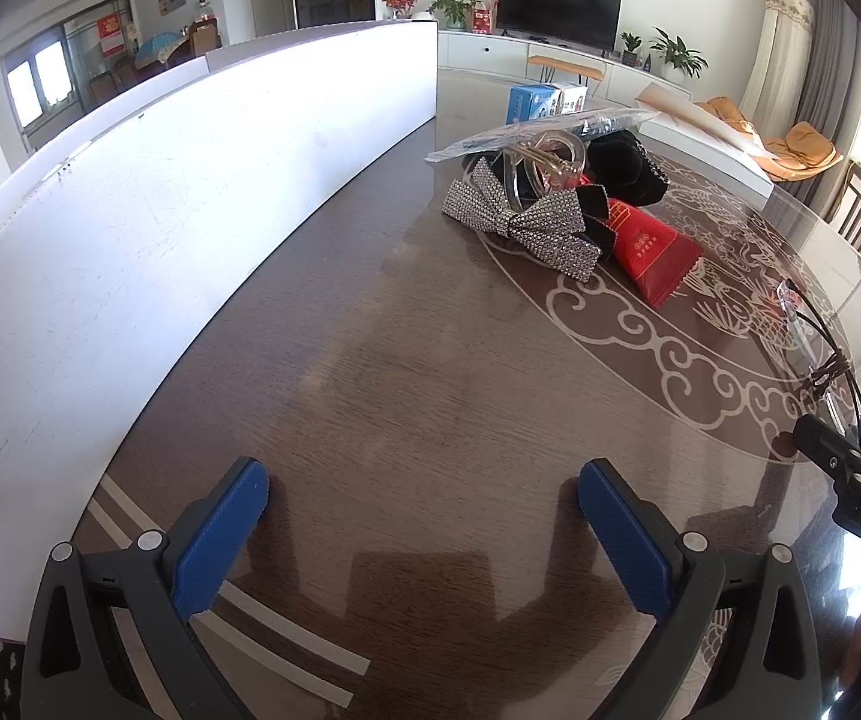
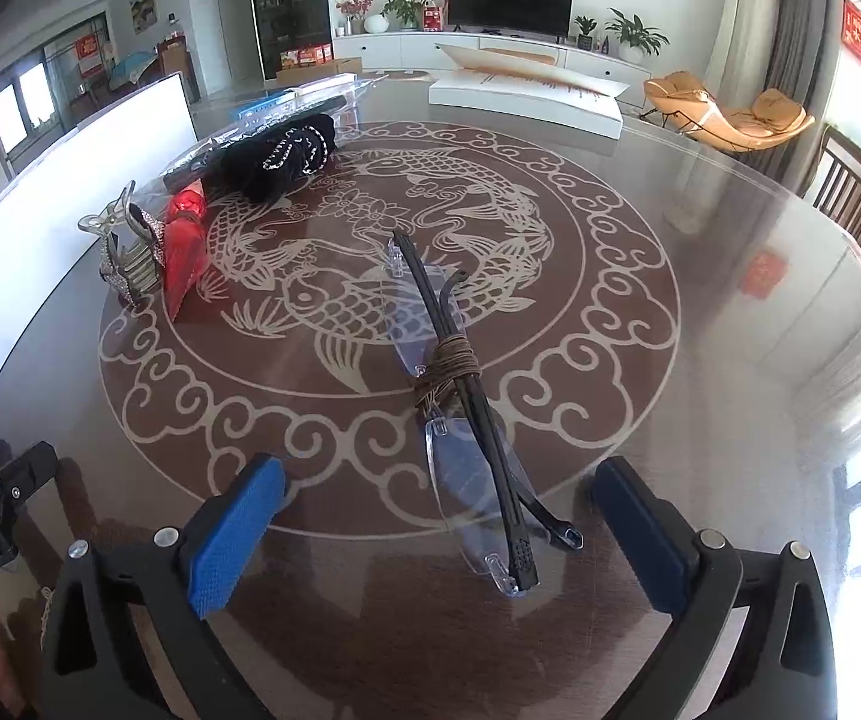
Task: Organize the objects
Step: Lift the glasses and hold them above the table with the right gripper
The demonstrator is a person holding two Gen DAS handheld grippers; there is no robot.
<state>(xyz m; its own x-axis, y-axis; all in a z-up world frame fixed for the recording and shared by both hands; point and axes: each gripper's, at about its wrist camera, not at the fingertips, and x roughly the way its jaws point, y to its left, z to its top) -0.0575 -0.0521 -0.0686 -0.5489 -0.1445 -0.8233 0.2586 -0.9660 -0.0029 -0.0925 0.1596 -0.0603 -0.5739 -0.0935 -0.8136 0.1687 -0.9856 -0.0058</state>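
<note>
**Glasses lie free between spread jaws**

Judging by the layout, the right gripper (image 2: 436,534) should back straight off without nudging the folded glasses (image 2: 466,420), which lie on the table (image 2: 730,330) between its wide-spread jaws, touching neither pad. The left gripper (image 1: 424,534) hangs over bare table, jaws spread, empty, well apart from the hair-accessory pile (image 1: 550,198).

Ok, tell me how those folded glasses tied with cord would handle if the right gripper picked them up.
The glasses look rimless with thin black arms, so probably light and fragile; a hard squeeze on the clear lens might crack it. The brown cord wound round the middle should keep the arms from swinging open. On the glossy table they would likely slide when nudged.
</note>
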